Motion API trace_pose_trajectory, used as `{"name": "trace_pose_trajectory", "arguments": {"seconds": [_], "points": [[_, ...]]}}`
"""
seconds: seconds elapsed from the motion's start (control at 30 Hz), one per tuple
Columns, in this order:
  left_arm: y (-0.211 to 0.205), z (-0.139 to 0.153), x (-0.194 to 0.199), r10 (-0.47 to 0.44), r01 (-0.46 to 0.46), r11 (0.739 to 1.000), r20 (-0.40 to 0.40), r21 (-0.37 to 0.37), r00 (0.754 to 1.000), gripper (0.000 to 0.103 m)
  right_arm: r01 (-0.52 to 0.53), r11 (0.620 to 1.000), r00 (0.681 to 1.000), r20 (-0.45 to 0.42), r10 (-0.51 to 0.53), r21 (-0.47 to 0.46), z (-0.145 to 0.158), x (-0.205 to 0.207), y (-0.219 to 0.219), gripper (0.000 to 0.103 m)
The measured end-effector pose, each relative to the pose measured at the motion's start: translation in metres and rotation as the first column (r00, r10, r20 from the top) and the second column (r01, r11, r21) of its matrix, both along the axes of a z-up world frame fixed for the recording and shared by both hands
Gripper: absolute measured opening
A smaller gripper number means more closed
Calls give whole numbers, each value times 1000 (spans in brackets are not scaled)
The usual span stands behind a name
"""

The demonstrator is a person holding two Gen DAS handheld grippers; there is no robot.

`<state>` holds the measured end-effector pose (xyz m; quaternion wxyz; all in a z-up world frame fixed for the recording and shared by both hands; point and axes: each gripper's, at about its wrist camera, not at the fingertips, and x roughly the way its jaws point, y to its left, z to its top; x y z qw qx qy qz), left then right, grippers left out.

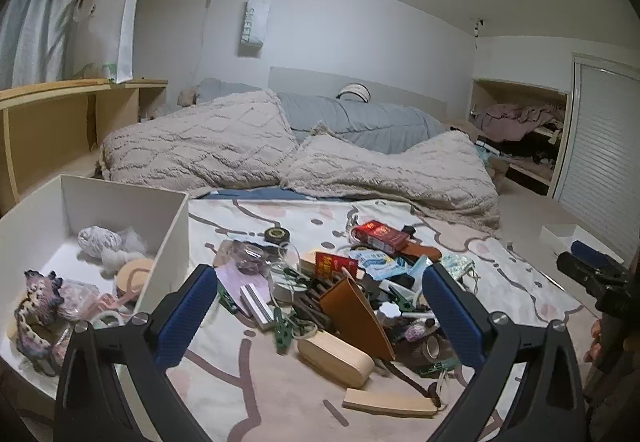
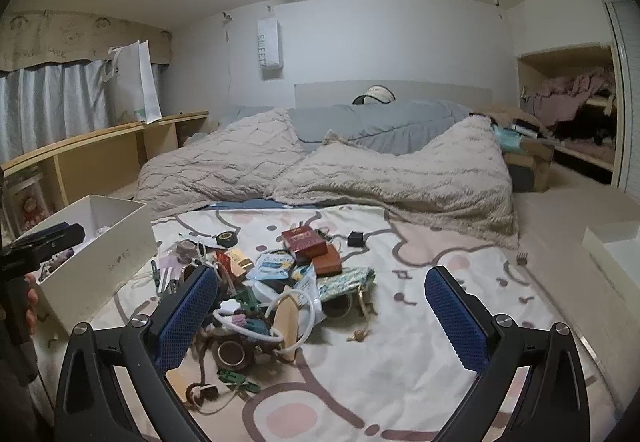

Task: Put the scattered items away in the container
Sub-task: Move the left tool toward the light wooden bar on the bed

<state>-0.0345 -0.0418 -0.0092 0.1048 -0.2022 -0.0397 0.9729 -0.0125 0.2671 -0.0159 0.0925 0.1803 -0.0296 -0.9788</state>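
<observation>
Jaws spread on both grippers, empty; white box (image 1: 168,238) holds dinosaur toy (image 1: 36,306), yarn ball (image 1: 98,240)

Rumpled beige blankets (image 1: 280,157), grey duvet (image 1: 360,119), wooden shelf (image 1: 60,113), hanging paper bag (image 1: 253,23)

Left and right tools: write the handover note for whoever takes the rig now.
Left tool: open, empty, above the pile.
Right tool: open, empty, over the pile's right side.
White box stands left of the pile on the patterned blanket.
Done: toy dinosaur, a white bundle and a few small bits are in the box.
Left: most of it, including red packet and wooden case.
</observation>
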Motion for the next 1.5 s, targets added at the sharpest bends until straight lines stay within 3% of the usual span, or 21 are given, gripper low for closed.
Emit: {"name": "trace_pose_trajectory", "arguments": {"seconds": [0.53,1.13,1.5], "points": [[24,-47,-13,-57,66,996,153,-56,987,103,-53,998,972,233,45,26,-56,-19,-16,103],[51,-112,-16,-121,171,981,393,-95,911,103,-147,986,863,498,86,84,-118,-42,-51,103],[64,-123,-9,-188,254,962,418,-106,889,103,-220,963,834,542,101,158,-126,-48,-76,103]]}}
